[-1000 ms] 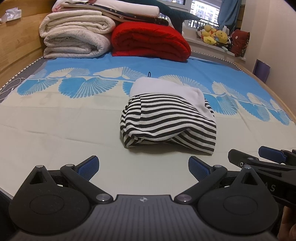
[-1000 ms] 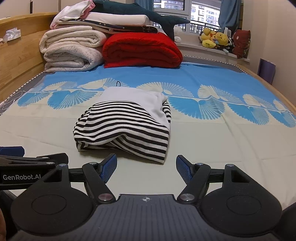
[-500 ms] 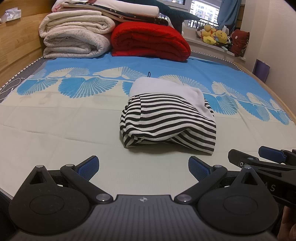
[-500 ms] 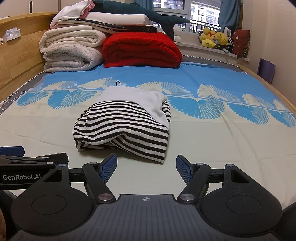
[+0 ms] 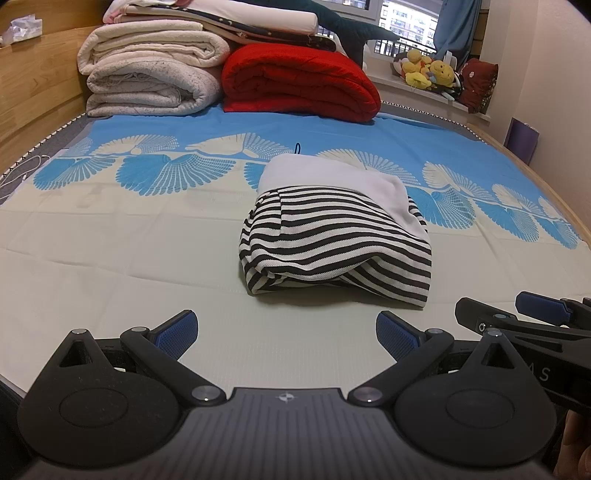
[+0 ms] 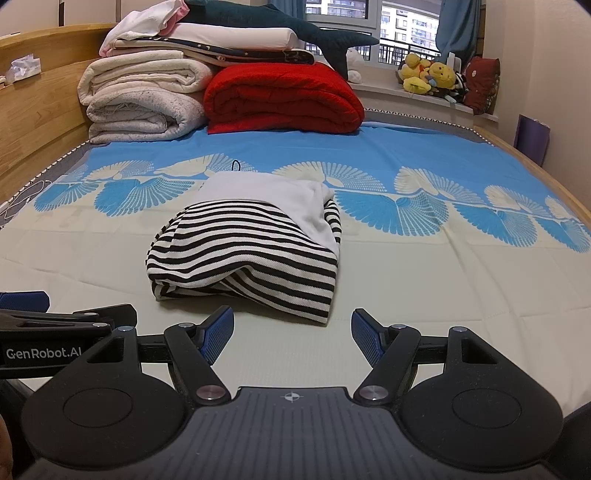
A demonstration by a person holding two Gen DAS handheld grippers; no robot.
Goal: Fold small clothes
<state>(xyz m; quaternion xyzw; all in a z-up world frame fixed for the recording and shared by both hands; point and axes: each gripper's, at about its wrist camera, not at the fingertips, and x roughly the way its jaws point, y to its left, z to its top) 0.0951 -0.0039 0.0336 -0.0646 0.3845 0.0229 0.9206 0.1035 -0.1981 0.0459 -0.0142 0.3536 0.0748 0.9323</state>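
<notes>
Folded garment point(image 5: 334, 240) lies on the bed point(image 5: 110, 266), near its middle; left claw point(image 5: 286, 330) and right claw point(image 6: 291, 332) sit before the garment, apart from it, side by side, left claw to the left; behind the garment, at the head of the bed, a stack of rolled blankets point(image 5: 147, 81) lies left against the headboard point(image 5: 33, 81), a folded quilt point(image 5: 299, 83) just right of it, touching; a plush shark point(image 6: 280, 31) rests across both; soft toys point(image 6: 428, 79) sit on the windowsill, far right.
</notes>
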